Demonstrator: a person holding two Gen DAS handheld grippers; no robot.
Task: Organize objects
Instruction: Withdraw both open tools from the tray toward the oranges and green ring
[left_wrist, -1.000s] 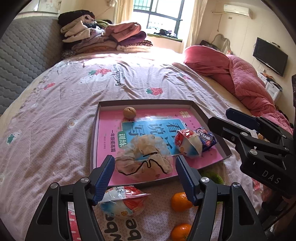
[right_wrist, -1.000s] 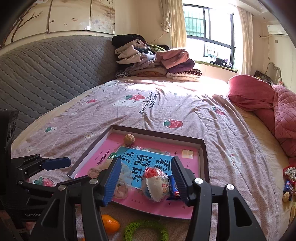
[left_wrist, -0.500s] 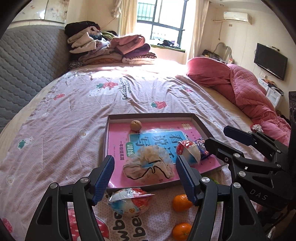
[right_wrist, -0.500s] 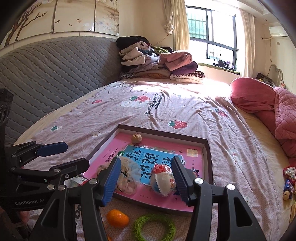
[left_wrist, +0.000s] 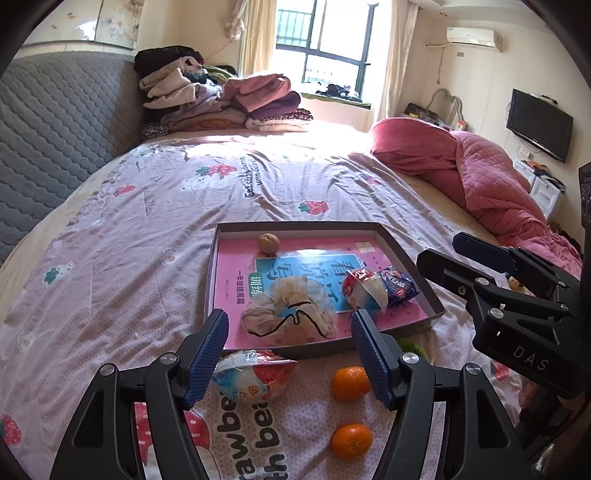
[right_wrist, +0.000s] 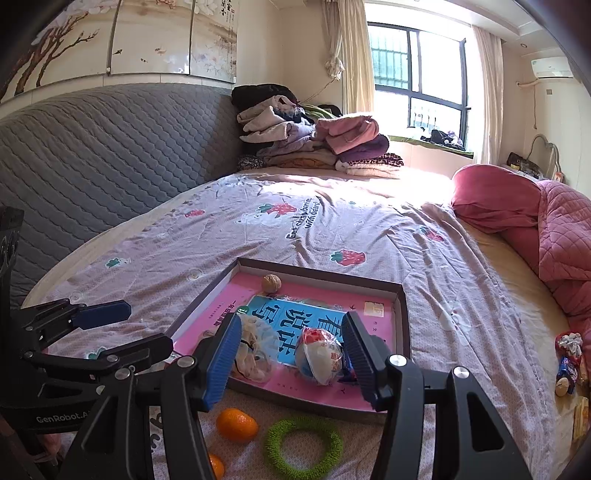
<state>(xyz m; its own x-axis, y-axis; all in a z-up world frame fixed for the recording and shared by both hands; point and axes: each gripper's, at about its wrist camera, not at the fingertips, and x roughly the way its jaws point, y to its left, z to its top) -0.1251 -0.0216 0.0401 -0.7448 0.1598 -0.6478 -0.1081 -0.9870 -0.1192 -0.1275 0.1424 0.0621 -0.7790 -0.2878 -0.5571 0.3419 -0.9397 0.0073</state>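
Bed: work surface, pink strawberry-print cover.
Tray, mid-bed: holds walnut, crumpled bag, red-white snack packet, blue packet.
Left outside, near edge, likely still to sort: second snack packet, two oranges, green ring.
Left gripper, right gripper: jaws wide, empty.

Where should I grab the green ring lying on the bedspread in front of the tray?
Pinch one side of the green ring across its band, coming from above. It lies flat, its open middle takes one finger, the other goes outside. Use the near side, away from the tray and orange.
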